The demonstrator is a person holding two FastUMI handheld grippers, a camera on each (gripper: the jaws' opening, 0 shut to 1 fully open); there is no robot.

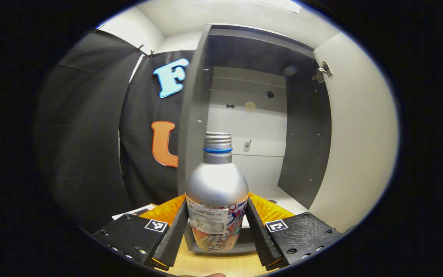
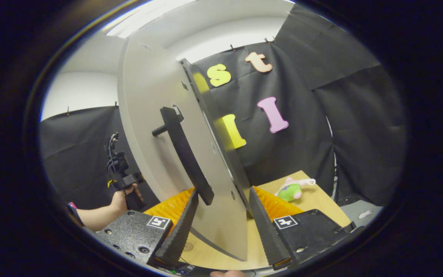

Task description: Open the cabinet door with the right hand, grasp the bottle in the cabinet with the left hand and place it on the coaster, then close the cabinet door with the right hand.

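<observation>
1. In the left gripper view, the left hand-held gripper (image 1: 217,227) has its two fingers pressed against either side of the bottle (image 1: 216,192), clamping it at the labelled lower body.
2. The bottle stands upright, silver shoulder and threaded cap with a blue ring rising above the fingers, its base at the front edge of the cabinet (image 1: 302,146) floor.
3. The cabinet interior gapes open behind the bottle: pale back panel, dark side walls, a hinge (image 1: 323,71) up at the top right.
4. The cabinet door (image 1: 360,134) is swung wide on the right of that view, its pale inner face showing.
5. A strip of wooden bench (image 1: 210,265) shows below the bottle, just in front of the cabinet.
6. Over in the right gripper view, the right hand-held gripper (image 2: 221,223) straddles the lower edge of the door (image 2: 152,127), one finger on each face, but there is a gap to the panel, so the jaws are apart and not squeezing.
7. The door's dark bar handle (image 2: 185,154) runs down the outer face, ending just above the left-side finger.
8. Farther left, a person's hand (image 2: 123,198) grips the other gripper's handle behind the door.
9. On the bench (image 2: 313,200) to the right, a small green and pink plush toy (image 2: 292,189) lies well apart from the door.
</observation>
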